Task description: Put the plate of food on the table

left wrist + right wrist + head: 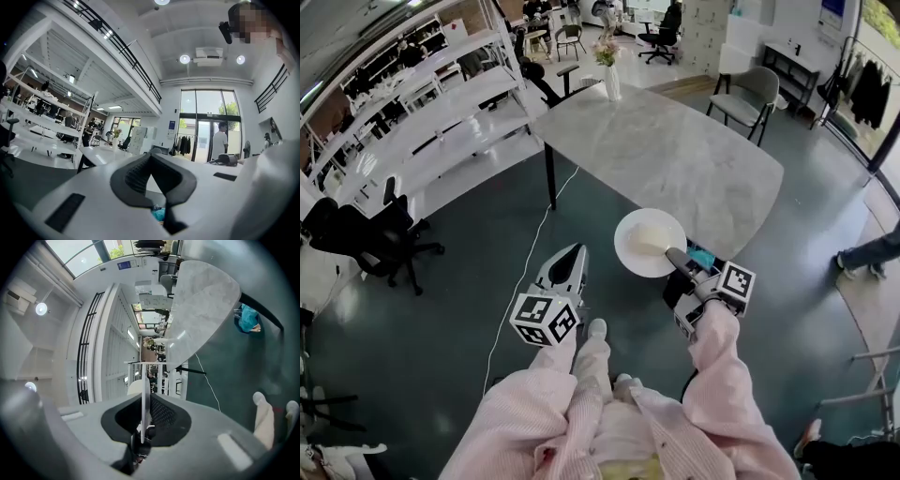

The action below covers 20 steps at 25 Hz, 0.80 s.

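- While the right gripper [678, 257] clamps the plate [639, 251] by its rim, food [652, 234] sits just beyond the fingers, at the table [675, 150] edge.
- Left gripper [573, 259], fingers pinched together on nothing, hangs beside the plate.
- Vase [611, 80] and chair [748, 94] stand far ahead.

I see bright, even light: daylight through the glass doors [206, 122], plus round ceiling lights [184, 59]. Soft sheen on the marble table [666, 150]. Strong fisheye bending, dark corners; nearest foreground blurred in both gripper views.
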Motion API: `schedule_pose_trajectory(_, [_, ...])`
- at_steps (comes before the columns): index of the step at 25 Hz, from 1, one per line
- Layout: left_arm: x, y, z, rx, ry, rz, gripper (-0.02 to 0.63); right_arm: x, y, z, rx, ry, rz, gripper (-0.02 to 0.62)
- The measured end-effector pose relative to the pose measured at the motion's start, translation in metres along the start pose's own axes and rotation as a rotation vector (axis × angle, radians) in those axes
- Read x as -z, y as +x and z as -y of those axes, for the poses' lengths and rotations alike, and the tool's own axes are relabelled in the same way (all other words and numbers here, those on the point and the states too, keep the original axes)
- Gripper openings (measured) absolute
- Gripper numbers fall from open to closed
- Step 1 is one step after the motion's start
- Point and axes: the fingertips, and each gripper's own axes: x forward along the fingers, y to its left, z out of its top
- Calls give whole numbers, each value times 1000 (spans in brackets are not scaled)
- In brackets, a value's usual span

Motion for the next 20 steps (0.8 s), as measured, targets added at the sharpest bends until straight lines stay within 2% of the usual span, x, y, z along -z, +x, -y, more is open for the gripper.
schedule_pose_trajectory(7, [4,47,-31,37,-7,-20,-5,-28,37,15,9,2,32,29])
schedule_pose_trajectory(12, [1,86,-75,63,-18,-41,-5,-43,88,17,-42,-9,51,29])
schedule_pose_trajectory(20, [-3,166,-152,134,-27,-90,-5,-79,176,32,-72,10,155,29])
